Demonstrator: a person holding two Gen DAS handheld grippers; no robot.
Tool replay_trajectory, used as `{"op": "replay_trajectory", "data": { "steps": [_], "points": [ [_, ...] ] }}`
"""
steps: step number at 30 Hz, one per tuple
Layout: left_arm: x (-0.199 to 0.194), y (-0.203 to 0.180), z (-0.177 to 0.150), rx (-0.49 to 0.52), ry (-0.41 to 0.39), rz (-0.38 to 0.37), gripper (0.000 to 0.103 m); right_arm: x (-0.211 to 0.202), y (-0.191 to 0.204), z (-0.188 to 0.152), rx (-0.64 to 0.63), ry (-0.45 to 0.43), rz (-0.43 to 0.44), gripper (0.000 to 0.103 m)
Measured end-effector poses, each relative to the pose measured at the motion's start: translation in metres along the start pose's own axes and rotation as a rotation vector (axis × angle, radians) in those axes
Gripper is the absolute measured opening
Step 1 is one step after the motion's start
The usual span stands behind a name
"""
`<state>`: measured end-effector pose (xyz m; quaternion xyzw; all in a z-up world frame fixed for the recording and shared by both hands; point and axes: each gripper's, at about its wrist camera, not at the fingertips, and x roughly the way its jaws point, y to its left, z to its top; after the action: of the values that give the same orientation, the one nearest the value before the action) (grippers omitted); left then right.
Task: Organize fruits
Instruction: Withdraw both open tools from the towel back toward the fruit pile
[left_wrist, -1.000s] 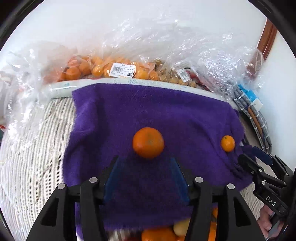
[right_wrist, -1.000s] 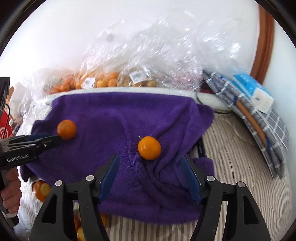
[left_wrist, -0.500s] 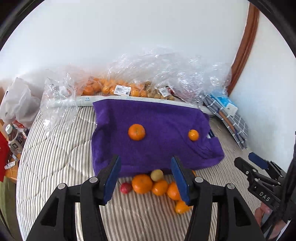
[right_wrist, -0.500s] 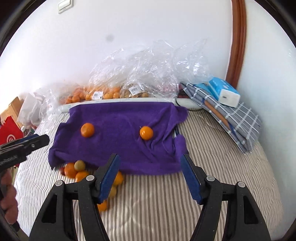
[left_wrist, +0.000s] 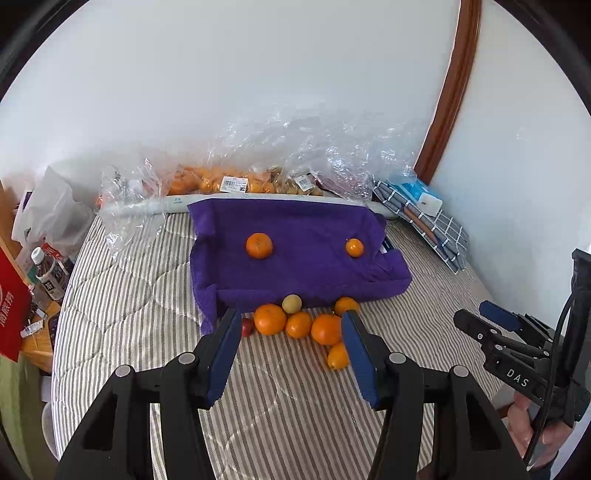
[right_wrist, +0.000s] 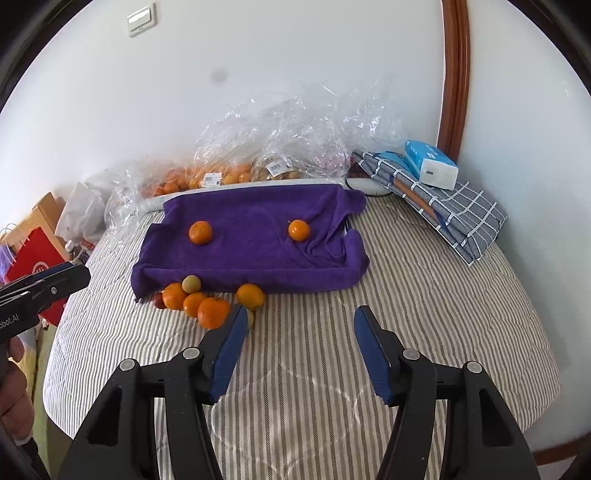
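Observation:
A purple towel (left_wrist: 303, 254) (right_wrist: 251, 251) lies on a striped mattress. Two oranges sit on it, a larger one at left (left_wrist: 259, 245) (right_wrist: 200, 232) and a smaller one at right (left_wrist: 354, 247) (right_wrist: 299, 230). A pile of several oranges (left_wrist: 299, 325) (right_wrist: 195, 301) with a yellow-green fruit (left_wrist: 291, 304) (right_wrist: 191, 284) and a small red fruit (left_wrist: 246, 326) lies at the towel's front edge. My left gripper (left_wrist: 291, 354) is open and empty, held above the mattress before the pile. My right gripper (right_wrist: 299, 354) is open and empty, right of the pile.
Clear plastic bags of oranges (left_wrist: 221, 181) (right_wrist: 207, 177) line the wall behind the towel. A folded checked cloth with a blue tissue pack (right_wrist: 430, 166) lies at the back right. Bottles (left_wrist: 48, 273) and a red bag (right_wrist: 33, 258) stand left of the mattress.
Both grippers have pulled back and up from the towel. The oranges now look small and the fruit pile at the towel's front edge has come into view.

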<state>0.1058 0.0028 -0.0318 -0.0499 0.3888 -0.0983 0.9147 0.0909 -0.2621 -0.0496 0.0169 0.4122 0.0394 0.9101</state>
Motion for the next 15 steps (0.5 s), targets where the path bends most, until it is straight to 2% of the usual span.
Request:
{"op": "replay_trajectory", "data": {
  "steps": [8, 15],
  "points": [
    [-0.006, 0.009, -0.02, -0.014, -0.02, 0.002, 0.054, -0.004, 0.007, -0.016, -0.006, 0.011, 0.011, 0.061],
    [0.015, 0.029, -0.034, -0.029, 0.021, 0.027, 0.054, 0.014, 0.013, -0.028, 0.011, 0.016, 0.011, 0.06]
  ]
}}
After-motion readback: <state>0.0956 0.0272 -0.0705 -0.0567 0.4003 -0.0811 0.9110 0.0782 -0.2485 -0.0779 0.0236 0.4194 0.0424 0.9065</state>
